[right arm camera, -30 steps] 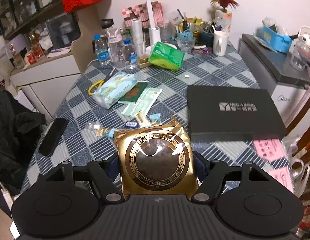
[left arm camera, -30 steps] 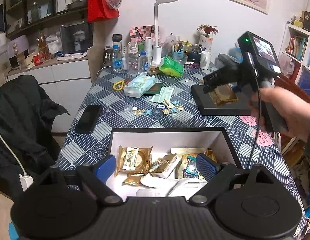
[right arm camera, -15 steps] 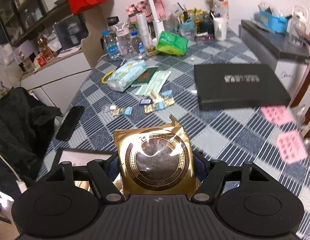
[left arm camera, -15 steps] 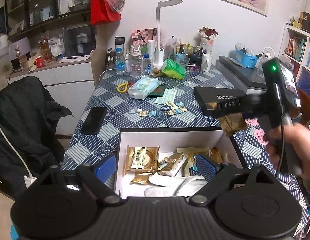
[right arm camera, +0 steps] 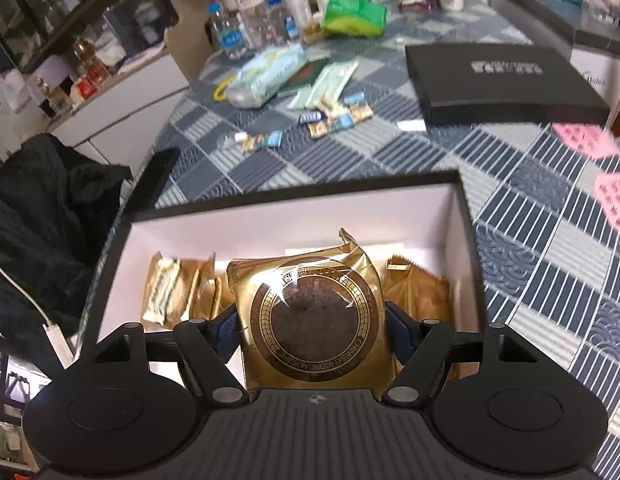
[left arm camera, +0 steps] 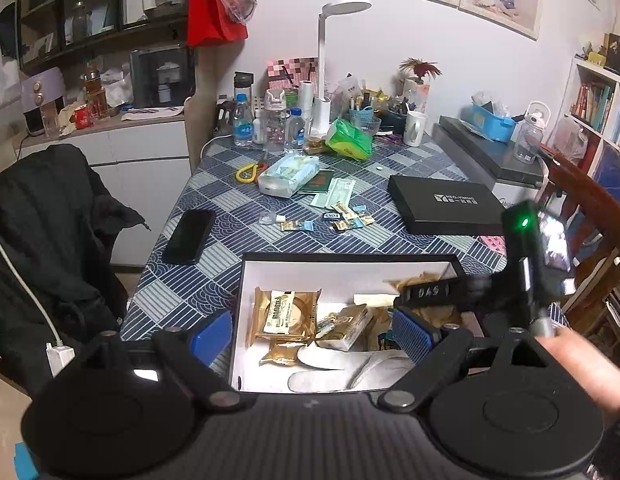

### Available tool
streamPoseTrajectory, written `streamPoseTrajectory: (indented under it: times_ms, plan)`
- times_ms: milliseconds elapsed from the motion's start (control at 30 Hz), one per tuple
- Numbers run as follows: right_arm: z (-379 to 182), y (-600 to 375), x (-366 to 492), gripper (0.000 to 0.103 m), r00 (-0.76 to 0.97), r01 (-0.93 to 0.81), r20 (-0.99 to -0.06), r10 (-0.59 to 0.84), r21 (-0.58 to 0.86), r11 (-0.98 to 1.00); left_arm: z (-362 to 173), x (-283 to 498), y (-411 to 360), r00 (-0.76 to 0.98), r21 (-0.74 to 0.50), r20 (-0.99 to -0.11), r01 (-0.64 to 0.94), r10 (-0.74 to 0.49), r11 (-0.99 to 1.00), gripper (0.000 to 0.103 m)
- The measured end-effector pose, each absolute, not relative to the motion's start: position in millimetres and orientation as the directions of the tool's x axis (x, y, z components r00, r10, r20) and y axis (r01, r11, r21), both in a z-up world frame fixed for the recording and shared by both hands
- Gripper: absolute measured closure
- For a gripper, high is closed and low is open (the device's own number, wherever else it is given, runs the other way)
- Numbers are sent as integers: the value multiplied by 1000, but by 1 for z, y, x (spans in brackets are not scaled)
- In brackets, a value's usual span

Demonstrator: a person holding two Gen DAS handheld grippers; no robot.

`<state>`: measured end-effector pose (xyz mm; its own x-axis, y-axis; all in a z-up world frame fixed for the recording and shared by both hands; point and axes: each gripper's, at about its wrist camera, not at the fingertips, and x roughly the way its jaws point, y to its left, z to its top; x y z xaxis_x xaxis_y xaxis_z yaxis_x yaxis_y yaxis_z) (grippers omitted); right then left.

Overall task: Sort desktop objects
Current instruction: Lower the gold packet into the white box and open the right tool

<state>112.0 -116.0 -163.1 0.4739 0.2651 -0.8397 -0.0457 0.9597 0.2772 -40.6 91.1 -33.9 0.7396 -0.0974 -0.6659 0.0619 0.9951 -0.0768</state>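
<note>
Your right gripper [right arm camera: 312,330] jaws clamp the gold packet [right arm camera: 310,316] over the box [right arm camera: 468,216]; releasing early lands it crooked on other packets. Left gripper [left arm camera: 310,330] jaws wide, empty.

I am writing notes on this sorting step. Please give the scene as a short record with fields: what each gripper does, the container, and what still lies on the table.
right gripper: shut on gold mooncake packet, held over the box
left gripper: open, empty, over the box's near edge
box: open, white inside, black rim, already holds several gold snack packets
left on table: small candies, black lid, phone, tissue pack
</note>
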Motion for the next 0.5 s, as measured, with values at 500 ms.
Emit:
streamPoseTrajectory:
  times_ms: [500]
  plan:
    - [-202, -110, 125, 32, 406, -6, -876, 261, 283, 959, -36, -40, 96, 736, -88, -673, 24, -77, 996, 0]
